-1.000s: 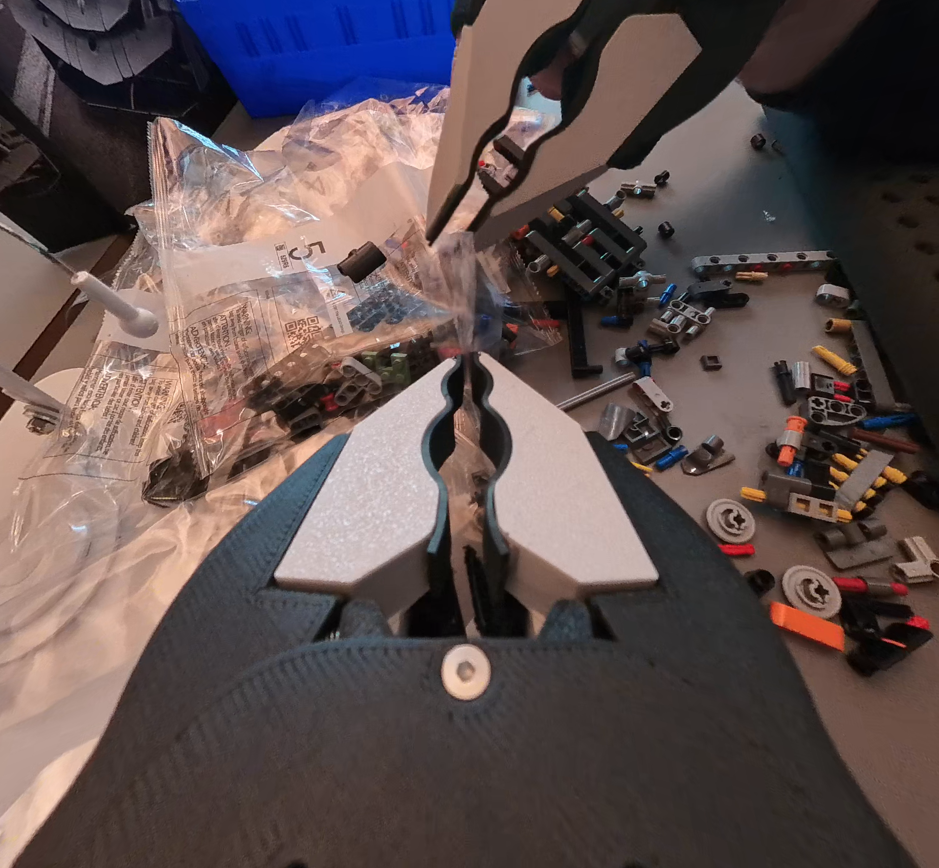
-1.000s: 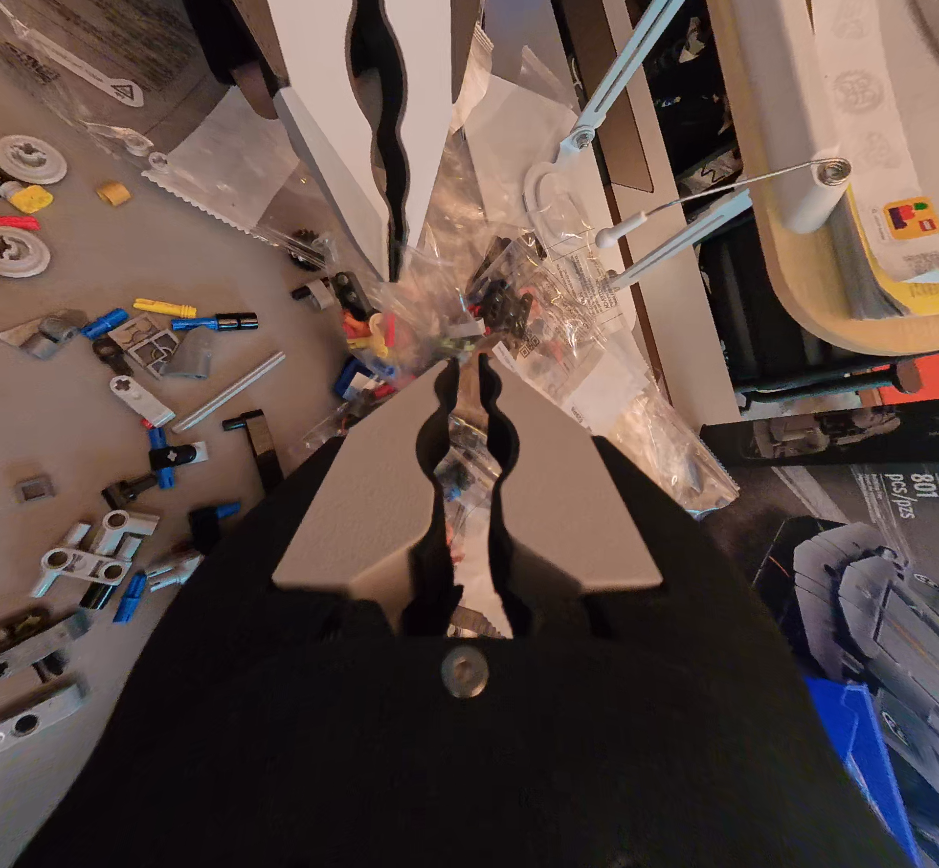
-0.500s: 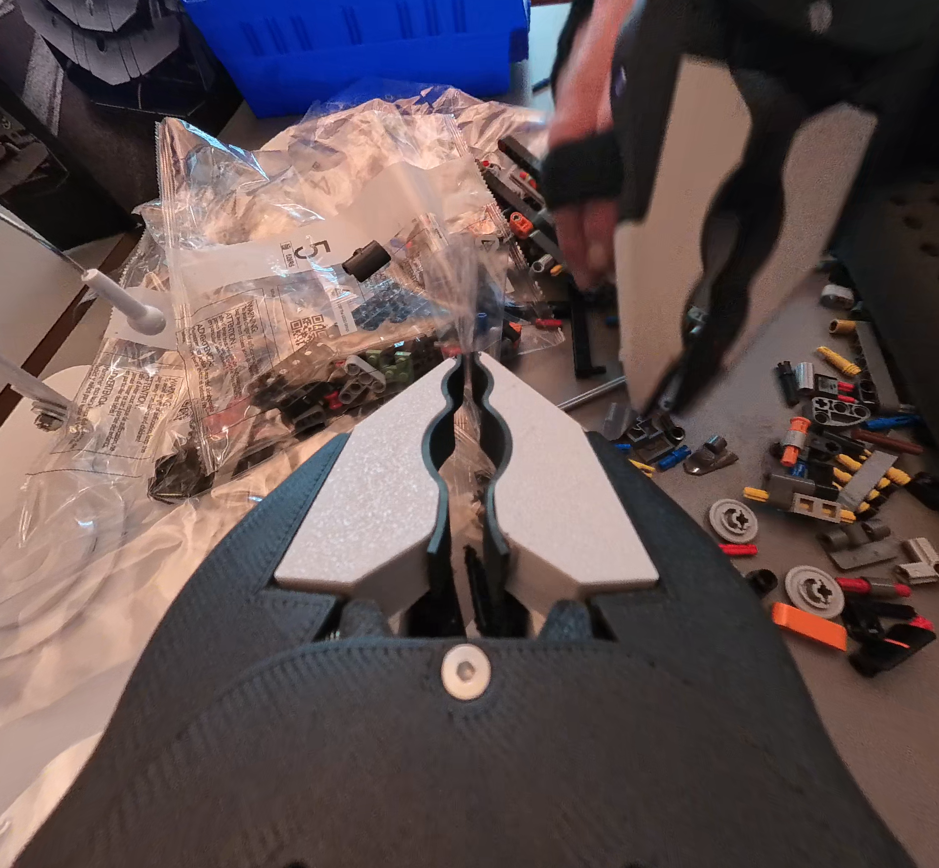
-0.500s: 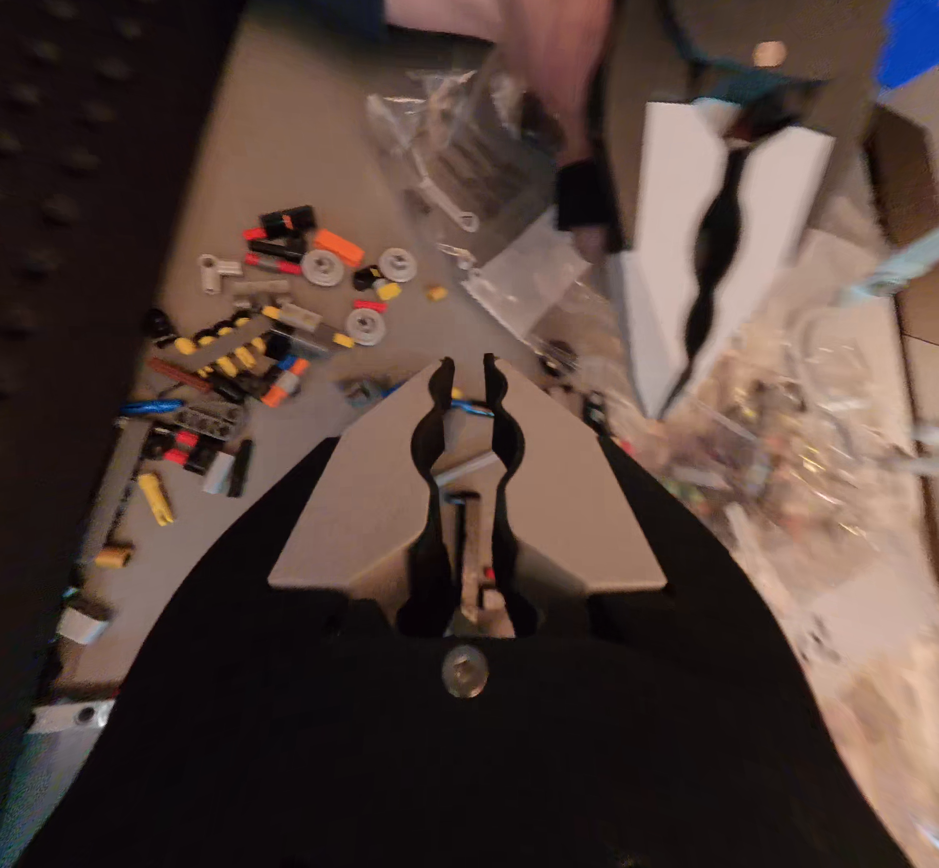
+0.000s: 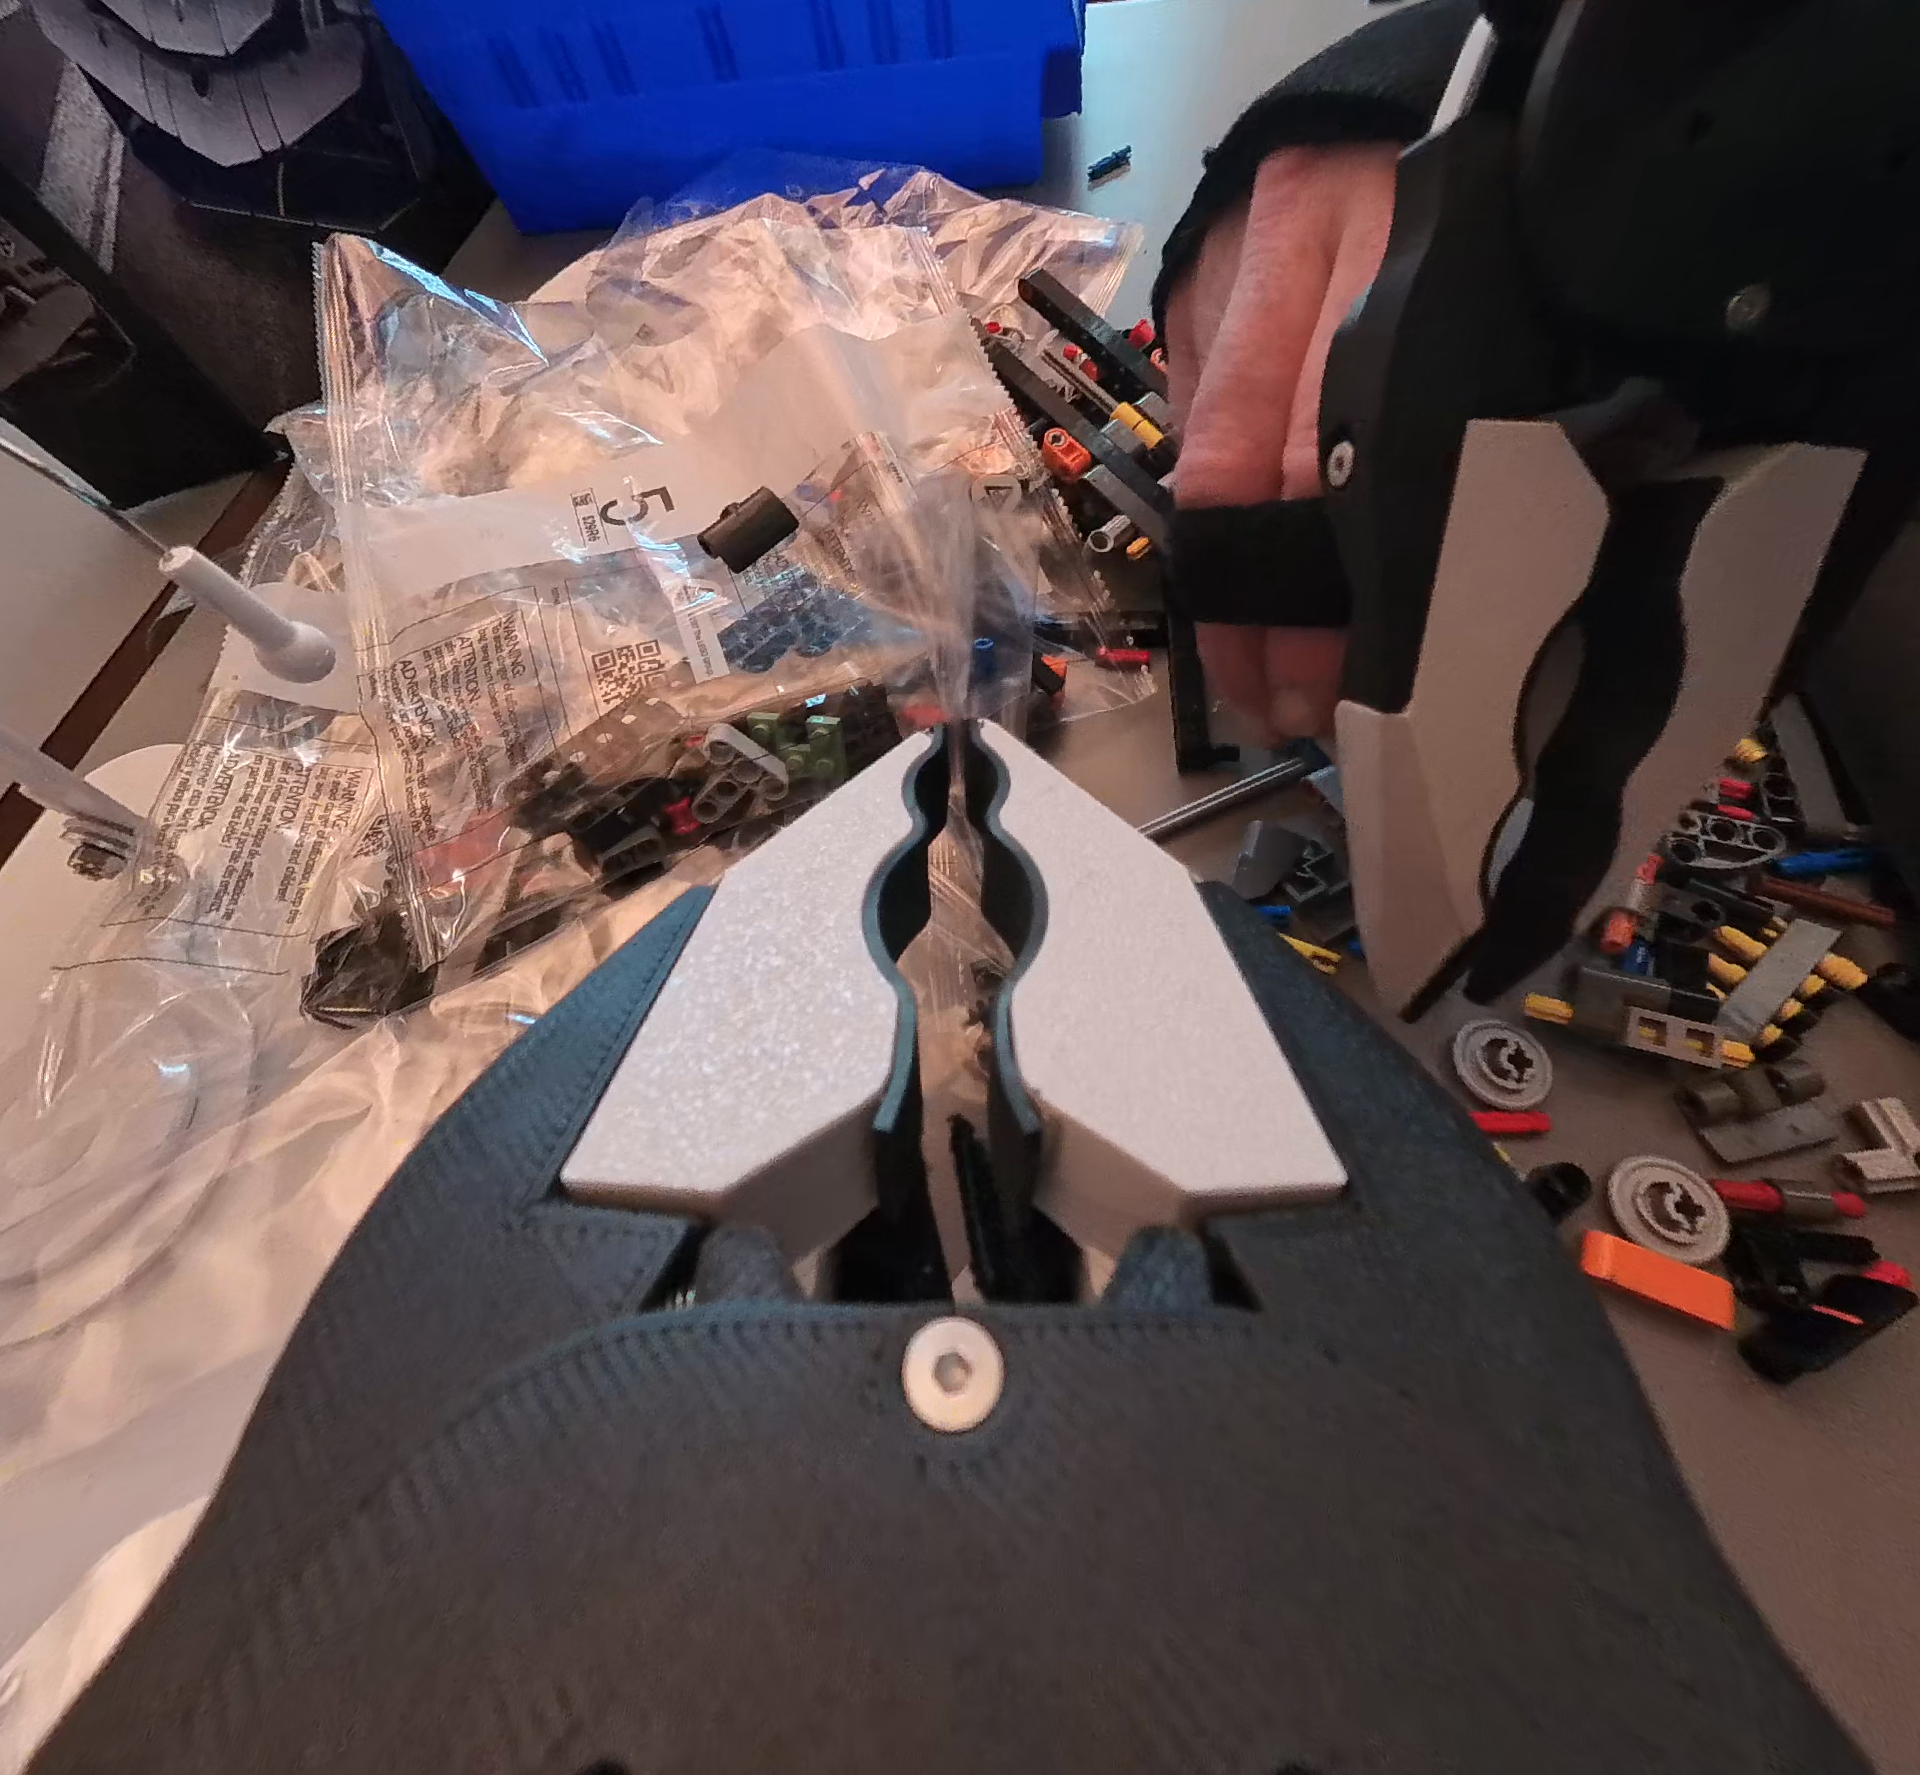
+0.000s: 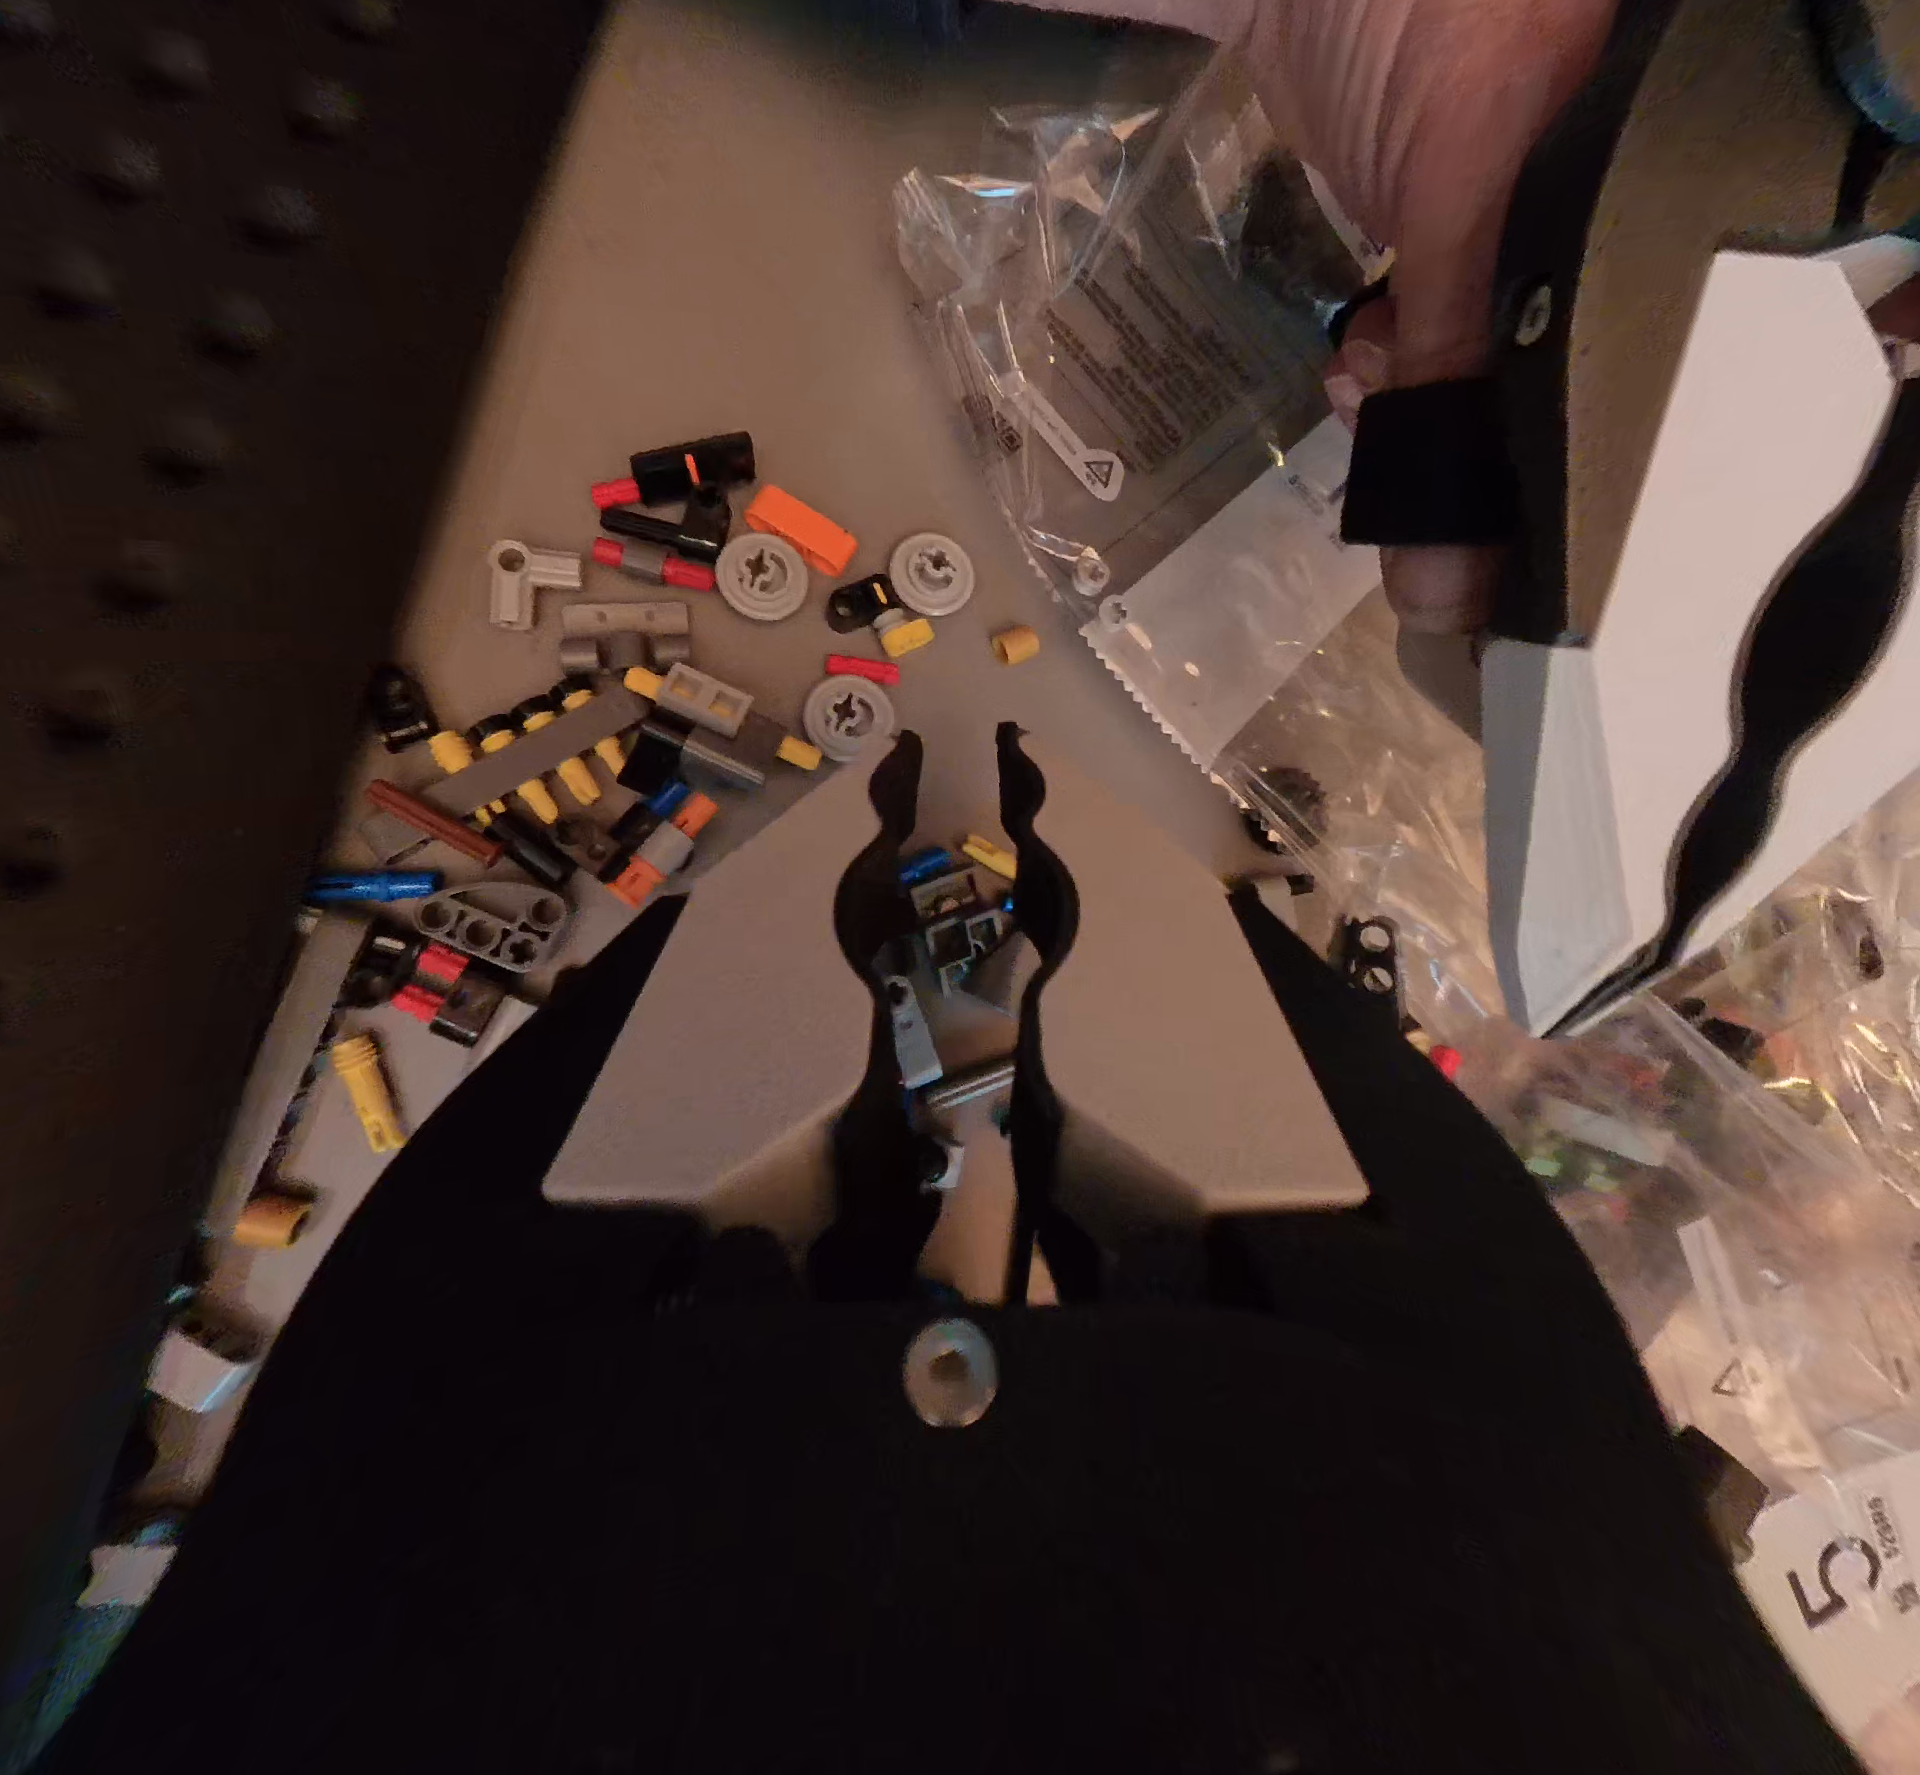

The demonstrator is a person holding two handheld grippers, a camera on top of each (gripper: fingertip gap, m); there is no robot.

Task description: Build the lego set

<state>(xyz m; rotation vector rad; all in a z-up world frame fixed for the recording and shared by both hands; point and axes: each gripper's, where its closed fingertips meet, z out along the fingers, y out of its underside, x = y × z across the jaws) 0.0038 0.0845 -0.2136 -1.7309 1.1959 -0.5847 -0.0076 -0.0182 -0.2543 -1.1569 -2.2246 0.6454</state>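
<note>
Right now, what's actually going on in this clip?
A person is partway through a lego build, holding tongs in each hand. The left tongs are shut on a pinch of a clear plastic parts bag lying on the table. The right tongs are open and empty, hovering over loose lego pieces scattered on the table, apparently about to pick one. A blue bin sits behind the bags.

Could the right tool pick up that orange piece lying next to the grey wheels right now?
Probably yes. The right tool is open and empty, hovering over the loose parts, and the orange piece lies uncovered on the table just beyond the grey wheels. Crowding neighbours might make a clean grip fiddly.
</note>
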